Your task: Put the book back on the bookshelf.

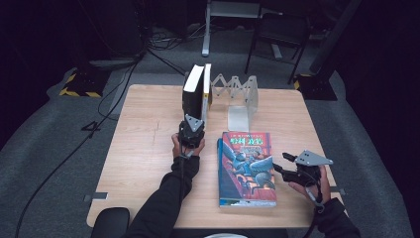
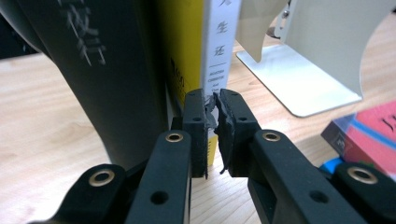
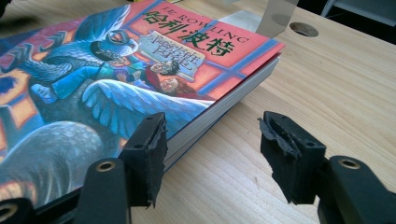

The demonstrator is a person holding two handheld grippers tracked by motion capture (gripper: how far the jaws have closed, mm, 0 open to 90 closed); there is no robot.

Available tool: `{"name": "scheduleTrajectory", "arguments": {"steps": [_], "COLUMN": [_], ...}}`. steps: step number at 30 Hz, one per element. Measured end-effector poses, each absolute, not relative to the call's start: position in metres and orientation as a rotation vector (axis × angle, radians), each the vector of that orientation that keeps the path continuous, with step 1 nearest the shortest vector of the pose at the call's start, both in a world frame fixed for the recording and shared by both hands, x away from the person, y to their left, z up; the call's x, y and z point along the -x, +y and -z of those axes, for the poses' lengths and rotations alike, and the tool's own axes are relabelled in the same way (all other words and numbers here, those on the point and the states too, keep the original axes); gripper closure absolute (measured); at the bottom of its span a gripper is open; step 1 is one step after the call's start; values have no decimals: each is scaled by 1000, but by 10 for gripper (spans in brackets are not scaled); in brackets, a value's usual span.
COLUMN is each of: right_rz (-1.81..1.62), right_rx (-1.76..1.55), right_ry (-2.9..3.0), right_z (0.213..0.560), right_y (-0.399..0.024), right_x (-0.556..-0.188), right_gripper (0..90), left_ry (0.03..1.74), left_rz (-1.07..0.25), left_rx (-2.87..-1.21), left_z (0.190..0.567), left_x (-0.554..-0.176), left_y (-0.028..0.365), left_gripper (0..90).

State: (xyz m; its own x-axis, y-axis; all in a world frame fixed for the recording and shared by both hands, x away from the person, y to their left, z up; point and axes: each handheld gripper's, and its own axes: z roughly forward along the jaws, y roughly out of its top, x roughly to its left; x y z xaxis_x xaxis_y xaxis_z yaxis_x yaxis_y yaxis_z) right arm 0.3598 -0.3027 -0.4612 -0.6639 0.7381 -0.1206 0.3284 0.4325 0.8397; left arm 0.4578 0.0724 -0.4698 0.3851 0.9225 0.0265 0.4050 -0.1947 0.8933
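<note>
Our left gripper (image 2: 214,122) has its jaws pressed together at the foot of the thin white-spined book (image 2: 219,51), seemingly nudging it upright against the yellow book (image 2: 184,51) and the thick black hardback (image 1: 193,91), so the row leans steady beside the cream metal bookend (image 1: 241,116). Our right gripper (image 3: 212,154) stands apart, jaws astride the edge of the colourful illustrated paperback (image 3: 107,88), which lies flat on the pale wooden bench (image 1: 143,144), probably awaiting shelving next.
</note>
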Motion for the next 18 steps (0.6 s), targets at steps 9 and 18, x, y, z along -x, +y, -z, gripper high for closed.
{"name": "scheduleTrajectory", "arguments": {"steps": [9,18], "right_rz": [-1159,-1169], "right_rx": [-868,-839], "right_ry": [2261,2349], "right_z": [452,451], "right_y": [-299,-296], "right_x": [-348,-337], "right_gripper": [381,352], "left_ry": [984,813], "left_rz": [-725,-606], "left_rx": [-1956,-2093], "left_z": [467,469], "left_x": [-440,-415], "left_y": [74,84], "left_gripper": [780,701]}}
